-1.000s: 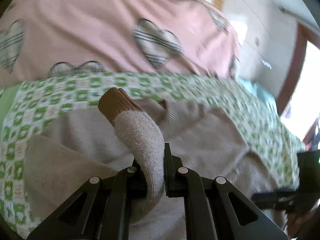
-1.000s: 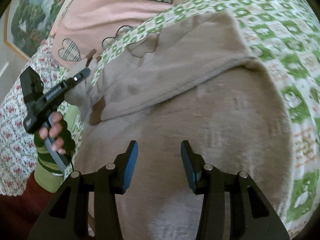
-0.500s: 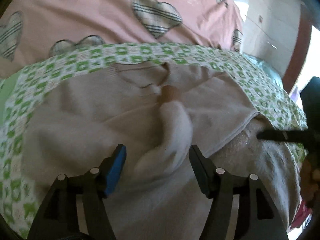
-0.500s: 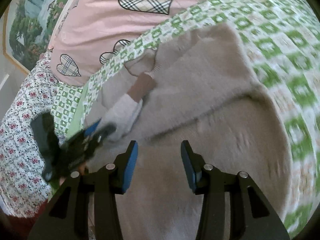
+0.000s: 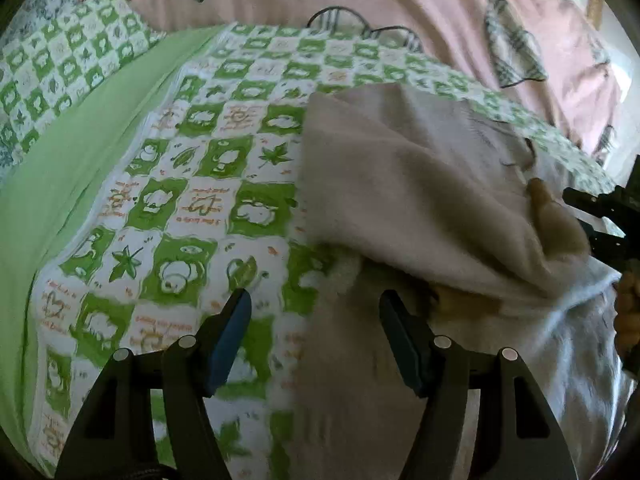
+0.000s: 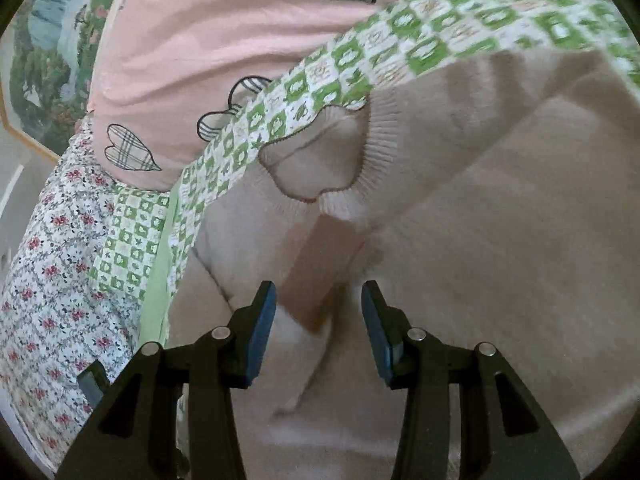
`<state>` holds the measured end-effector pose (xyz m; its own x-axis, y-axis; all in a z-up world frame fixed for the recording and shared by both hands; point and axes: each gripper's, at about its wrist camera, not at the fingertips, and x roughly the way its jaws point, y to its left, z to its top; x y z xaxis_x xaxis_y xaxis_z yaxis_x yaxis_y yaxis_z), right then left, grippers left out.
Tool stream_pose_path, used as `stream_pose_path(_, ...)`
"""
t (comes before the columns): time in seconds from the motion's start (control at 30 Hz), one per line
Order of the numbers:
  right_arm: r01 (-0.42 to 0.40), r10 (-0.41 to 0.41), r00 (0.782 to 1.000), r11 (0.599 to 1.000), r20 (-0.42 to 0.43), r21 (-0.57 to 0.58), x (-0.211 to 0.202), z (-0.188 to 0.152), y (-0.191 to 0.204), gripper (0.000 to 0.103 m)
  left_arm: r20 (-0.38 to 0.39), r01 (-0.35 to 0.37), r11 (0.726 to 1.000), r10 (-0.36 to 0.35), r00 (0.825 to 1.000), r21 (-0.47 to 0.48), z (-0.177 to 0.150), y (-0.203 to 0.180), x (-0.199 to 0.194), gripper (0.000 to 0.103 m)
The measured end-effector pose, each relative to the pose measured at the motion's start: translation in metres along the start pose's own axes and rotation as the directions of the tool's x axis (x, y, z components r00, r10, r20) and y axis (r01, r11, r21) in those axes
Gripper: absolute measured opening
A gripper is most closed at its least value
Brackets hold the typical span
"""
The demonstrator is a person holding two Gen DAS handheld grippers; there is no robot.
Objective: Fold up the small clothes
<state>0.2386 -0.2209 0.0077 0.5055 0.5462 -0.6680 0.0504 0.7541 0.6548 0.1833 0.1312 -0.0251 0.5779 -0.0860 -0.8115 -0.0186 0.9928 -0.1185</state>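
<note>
A beige knit sweater is laid flat on a green-and-white checked quilt spread over the bed, its ribbed neckline turned toward a pink heart-print pillow, with one sleeve folded inward across the body so that its brown cuff rests near the collar. The left gripper is held over the sweater's left edge where knit meets quilt, its jaws released and empty. The right gripper is poised above the folded sleeve with jaws parted and nothing grasped; no containers are observed.
</note>
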Motion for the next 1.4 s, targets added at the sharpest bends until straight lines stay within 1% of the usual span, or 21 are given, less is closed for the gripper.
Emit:
stream_pose_path(0.07, 0.005, -0.005, 1.0, 1.0, -0.013, -0.026, 0.009, 0.003, 0.005, 0.027, 0.005, 0.001, 1.0, 0.0, 1.0, -0.003, 0.006, 0.0, 0.007, 0.067)
stream_pose_path(0.1, 0.01, -0.01, 1.0, 0.999, -0.014, -0.031, 0.01, 0.003, 0.006, 0.007, 0.006, -0.003, 1.0, 0.003, 1.0, -0.008, 0.009, -0.001, 0.011, 0.067)
stream_pose_path(0.17, -0.006, 0.007, 1.0, 0.999, 0.022, -0.04, -0.001, 0.005, 0.01, 0.005, 0.005, -0.013, 1.0, 0.013, 1.0, -0.021, 0.015, -0.003, 0.016, 0.066)
stream_pose_path(0.23, -0.011, 0.018, 0.995, 0.997, 0.101, -0.074, -0.028, 0.004, 0.018, 0.004, 0.018, -0.014, 1.0, 0.015, 1.0, -0.027, 0.018, -0.004, 0.017, 0.066)
stream_pose_path(0.37, -0.017, 0.032, 0.971, 0.998, 0.237, -0.065, -0.084, 0.005, 0.012, 0.004, 0.023, -0.02, 0.999, 0.021, 1.0, -0.042, 0.018, -0.004, 0.018, 0.066)
stream_pose_path(0.47, -0.004, 0.011, 0.946, 1.0, 0.324, -0.022, -0.117, 0.0, -0.006, 0.004, 0.025, -0.031, 0.998, 0.033, 0.999, -0.06, 0.019, 0.0, 0.018, 0.066)
stream_pose_path(0.53, 0.019, -0.025, 0.928, 1.0, 0.371, 0.021, -0.132, -0.01, -0.022, 0.004, 0.027, -0.032, 0.997, 0.034, 0.999, -0.073, 0.017, 0.003, 0.018, 0.066)
stream_pose_path(0.57, 0.022, -0.042, 0.927, 0.998, 0.373, 0.057, -0.134, -0.016, -0.033, 0.004, 0.028, -0.034, 0.996, 0.036, 0.999, -0.079, 0.017, 0.003, 0.019, 0.066)
stream_pose_path(0.67, 0.069, -0.1, 0.943, 0.992, 0.319, 0.107, -0.125, -0.031, -0.054, 0.004, 0.035, -0.065, 0.995, 0.068, 0.997, -0.081, 0.017, 0.0, 0.019, 0.064)
stream_pose_path(0.73, 0.072, -0.107, 0.95, 0.989, 0.293, 0.126, -0.121, -0.037, -0.062, 0.003, 0.046, -0.074, 0.993, 0.078, 0.996, -0.094, 0.016, 0.001, 0.015, 0.062)
stream_pose_path(0.8, 0.062, -0.093, 0.953, 0.991, 0.288, 0.114, -0.123, -0.037, -0.056, 0.004, 0.07, -0.071, 0.987, 0.081, 0.994, -0.143, 0.013, 0.007, 0.009, 0.062)
stream_pose_path(0.87, 0.07, -0.095, 0.955, 0.993, 0.28, 0.096, -0.123, -0.037, -0.048, 0.004, 0.068, -0.044, 0.979, 0.058, 0.996, -0.199, 0.01, 0.015, 0.008, 0.062)
stream_pose_path(0.93, 0.104, -0.12, 0.967, 0.991, 0.224, 0.079, -0.115, -0.038, -0.044, 0.006, 0.062, -0.037, 0.978, 0.05, 0.997, -0.204, 0.009, 0.017, 0.008, 0.062)
stream_pose_path(1.03, 0.107, -0.125, 0.977, 0.988, 0.175, 0.108, -0.108, -0.047, -0.055, 0.007, 0.068, -0.024, 0.989, 0.034, 0.997, -0.148, 0.011, 0.01, 0.002, 0.061)
stream_pose_path(1.1, 0.131, -0.153, 0.973, 0.982, 0.17, 0.134, -0.111, -0.052, -0.064, 0.008, 0.065, -0.021, 0.997, 0.025, 0.998, -0.068, 0.014, -0.002, 0.001, 0.06)
stream_pose_path(1.17, 0.137, -0.167, 0.965, 0.978, 0.2, 0.158, -0.118, -0.054, -0.07, 0.018, 0.053, -0.028, 1.0, 0.028, 0.998, 0.003, 0.019, -0.015, 0.005, 0.06)
stream_pose_path(1.23, 0.141, -0.179, 0.955, 0.976, 0.238, 0.168, -0.127, -0.051, -0.074, 0.033, 0.039, -0.043, 0.997, 0.04, 0.998, 0.064, 0.024, -0.028, 0.013, 0.06)
stream_pose_path(1.3, 0.144, -0.183, 0.949, 0.976, 0.256, 0.164, -0.131, -0.044, -0.075, 0.038, 0.035, -0.073, 0.992, 0.07, 0.997, 0.105, 0.03, -0.037, 0.022, 0.06)
stream_pose_path(1.33, 0.143, -0.18, 0.951, 0.977, 0.253, 0.158, -0.13, -0.04, -0.074, 0.039, 0.035, -0.088, 0.99, 0.084, 0.996, 0.109, 0.033, -0.039, 0.026, 0.056)
stream_pose_path(1.37, 0.146, -0.179, 0.954, 0.978, 0.241, 0.151, -0.126, -0.036, -0.073, 0.039, 0.031, -0.084, 0.991, 0.081, 0.996, 0.103, 0.035, -0.038, 0.028, 0.044)
stream_pose_path(1.4, 0.152, -0.182, 0.957, 0.978, 0.226, 0.145, -0.121, -0.032, -0.072, 0.039, 0.028, -0.07, 0.994, 0.068, 0.997, 0.085, 0.037, -0.036, 0.031, 0.036)
